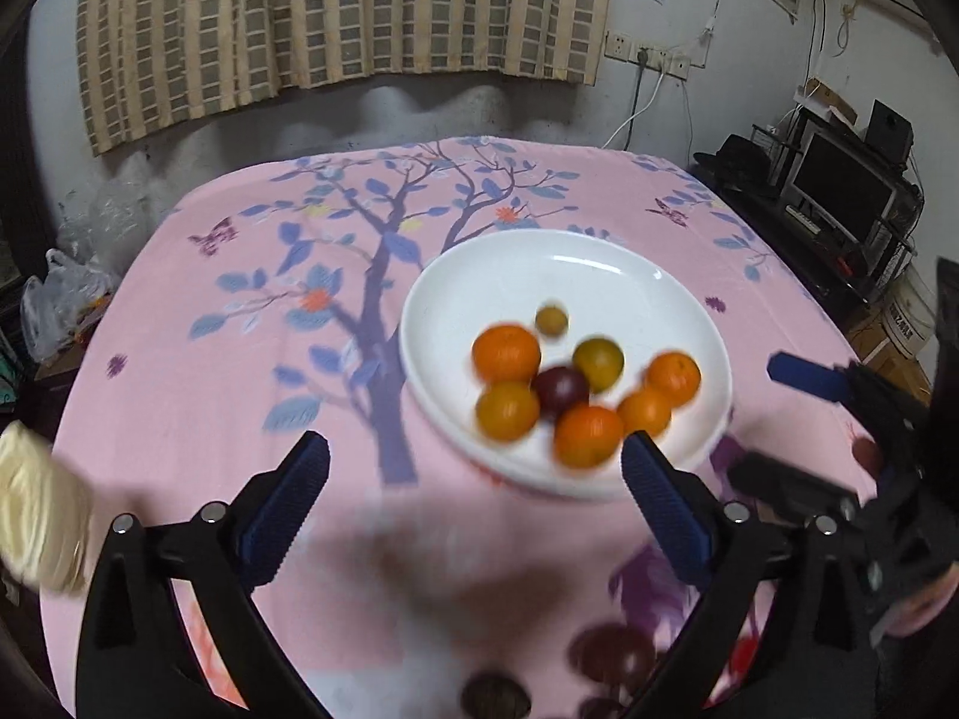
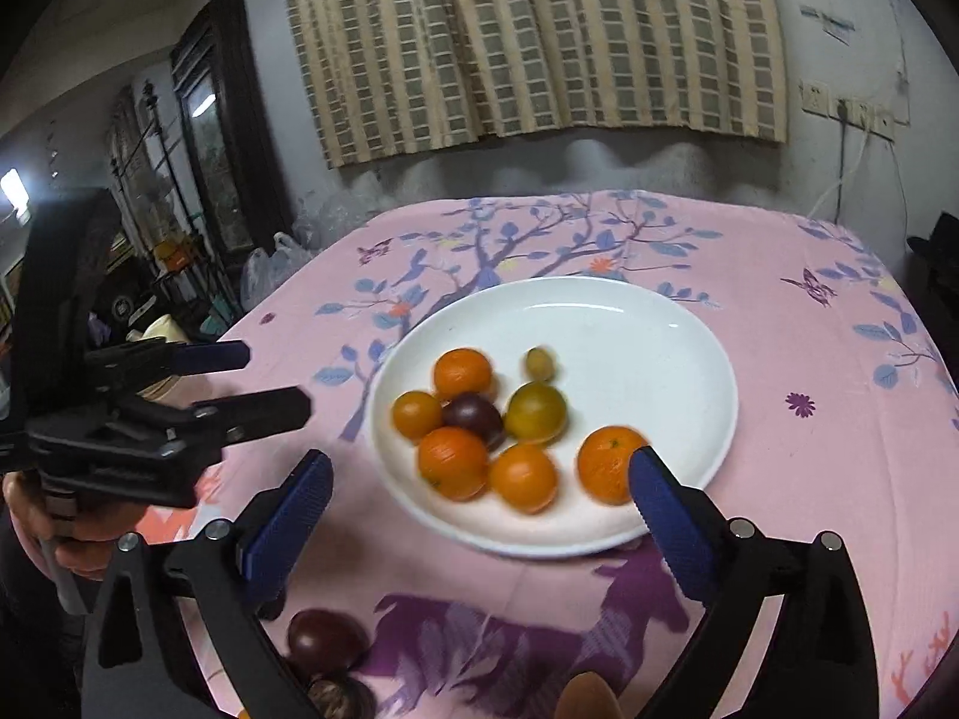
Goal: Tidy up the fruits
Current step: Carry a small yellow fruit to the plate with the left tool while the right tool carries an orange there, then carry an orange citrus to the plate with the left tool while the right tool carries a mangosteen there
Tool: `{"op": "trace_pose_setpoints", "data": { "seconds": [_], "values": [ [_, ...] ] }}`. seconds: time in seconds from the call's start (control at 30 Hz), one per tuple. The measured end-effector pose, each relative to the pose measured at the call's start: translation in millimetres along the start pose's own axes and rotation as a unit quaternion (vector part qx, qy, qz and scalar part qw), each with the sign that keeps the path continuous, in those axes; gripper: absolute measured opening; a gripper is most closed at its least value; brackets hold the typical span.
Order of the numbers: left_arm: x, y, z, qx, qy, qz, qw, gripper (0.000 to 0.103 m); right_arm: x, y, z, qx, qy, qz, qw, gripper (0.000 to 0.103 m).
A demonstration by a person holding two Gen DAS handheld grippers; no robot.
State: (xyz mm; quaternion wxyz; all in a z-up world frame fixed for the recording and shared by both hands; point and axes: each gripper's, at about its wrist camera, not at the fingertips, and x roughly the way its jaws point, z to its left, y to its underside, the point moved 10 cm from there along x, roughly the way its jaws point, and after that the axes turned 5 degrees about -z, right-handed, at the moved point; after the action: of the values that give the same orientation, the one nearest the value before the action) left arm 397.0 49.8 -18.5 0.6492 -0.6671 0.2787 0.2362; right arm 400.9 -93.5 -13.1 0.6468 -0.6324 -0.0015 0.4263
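Observation:
A white plate (image 1: pixel 455 275) (image 2: pixel 629 299) sits on the pink flowered tablecloth. It holds several oranges (image 1: pixel 506 352) (image 2: pixel 463 372), a dark purple plum (image 1: pixel 560 389) (image 2: pixel 473 416), a greenish fruit (image 1: pixel 598 362) (image 2: pixel 535 413) and a small olive one (image 1: pixel 551 320) (image 2: pixel 539 362). My left gripper (image 1: pixel 476 467) (image 2: pixel 276 380) stands open in front of the plate's near rim, with nothing between its fingers. My right gripper (image 2: pixel 479 467) (image 1: pixel 752 416) is open too, empty, its right pad (image 2: pixel 665 515) beside one orange (image 2: pixel 608 467). More dark fruits (image 2: pixel 326 638) (image 1: pixel 611 653) lie on the cloth below the grippers.
A blurred cream-coloured object (image 1: pixel 36 509) shows at the left edge. A hand (image 2: pixel 72 539) holds the left gripper's handle. Plastic bags (image 1: pixel 60 299) lie beyond the table's left side, a monitor (image 1: pixel 845 192) stands at the right, and a curtain hangs behind.

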Motion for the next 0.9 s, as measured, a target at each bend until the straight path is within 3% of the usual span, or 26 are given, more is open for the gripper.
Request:
{"op": "trace_pose_setpoints", "data": {
  "seconds": [0.13, 0.23, 0.33, 0.47, 0.7, 0.9],
  "values": [
    [-39.6, 45.9, 8.8, -0.009, -0.011, -0.004, 0.9999, 0.097, -27.8, 26.0, 22.3, 0.06, -0.076, -0.008, 0.995, 0.1],
    [-61.4, 82.6, 12.3, -0.024, -0.004, -0.002, 0.9997, 0.097, -44.1, 56.7, 33.2, 0.064, -0.092, 0.028, 0.993, 0.1],
    [-76.2, 110.9, 15.5, -0.041, 0.006, -0.002, 0.9992, 0.097, -70.1, 92.3, 42.5, -0.018, -0.032, 0.038, 0.999, 0.1],
    [-84.5, 147.0, 19.2, -0.055, 0.024, 0.016, 0.998, 0.097, -96.1, 132.5, 50.1, -0.087, 0.039, 0.052, 0.994, 0.1],
    [-90.4, 178.8, 13.9, -0.055, 0.035, 0.027, 0.9975, 0.097, -116.5, 169.7, 48.5, -0.06, 0.071, 0.094, 0.991, 0.1],
    [-98.5, 181.6, -0.6, -0.031, 0.046, 0.015, 0.9984, 0.097, -109.8, 187.0, 48.7, -0.052, 0.07, 0.127, 0.988, 0.091]
  ]
}}
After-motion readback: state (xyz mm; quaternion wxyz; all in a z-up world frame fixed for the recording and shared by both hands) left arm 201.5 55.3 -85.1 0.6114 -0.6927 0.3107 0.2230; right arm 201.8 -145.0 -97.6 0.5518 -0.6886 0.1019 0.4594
